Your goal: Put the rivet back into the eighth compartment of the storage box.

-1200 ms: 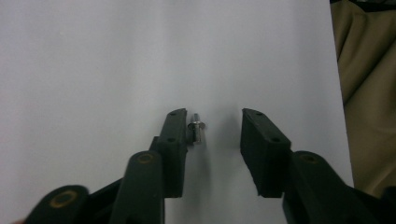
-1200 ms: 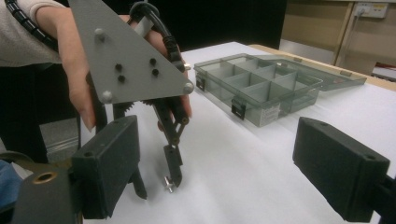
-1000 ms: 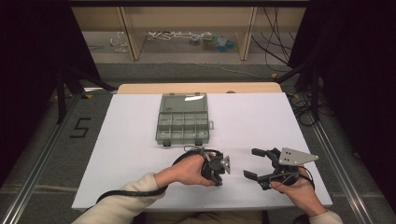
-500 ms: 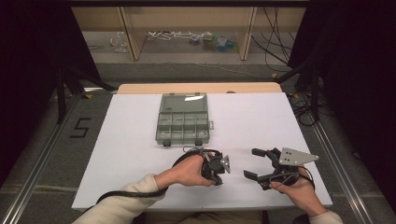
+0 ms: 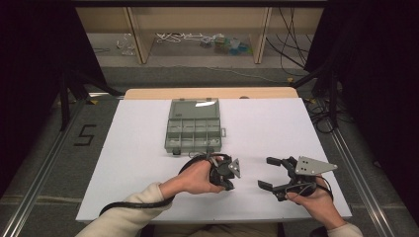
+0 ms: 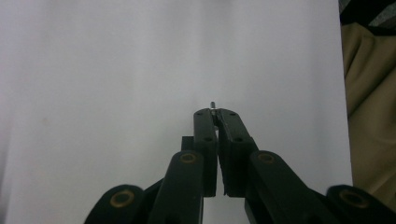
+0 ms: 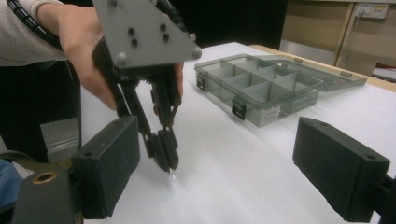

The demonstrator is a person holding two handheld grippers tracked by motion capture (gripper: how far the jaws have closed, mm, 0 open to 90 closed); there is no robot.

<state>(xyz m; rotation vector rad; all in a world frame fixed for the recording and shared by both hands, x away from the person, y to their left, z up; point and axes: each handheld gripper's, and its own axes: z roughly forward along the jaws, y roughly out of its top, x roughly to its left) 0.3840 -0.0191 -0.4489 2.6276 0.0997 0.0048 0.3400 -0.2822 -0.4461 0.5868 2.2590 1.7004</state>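
My left gripper [image 5: 229, 186] points straight down at the white table [image 5: 123, 163], shut on a small metal screw [image 6: 212, 105] whose tip pokes out beyond the closed jaws. In the right gripper view the same left gripper [image 7: 167, 163] holds the screw [image 7: 172, 175] just above the tabletop. My right gripper [image 5: 267, 172] lies to its right, open, with nothing between its wide-set jaws [image 7: 224, 158]. A grey clear compartment box [image 5: 194, 129] sits at the table's middle with its lid laid open behind it; it is also in the right gripper view [image 7: 261, 88].
The white table surface [image 7: 243, 172] spreads bare around both grippers. A wooden shelf unit [image 5: 197, 29] with cables stands beyond the far edge. Black cable [image 5: 133, 205] trails from the left gripper along the sleeve.
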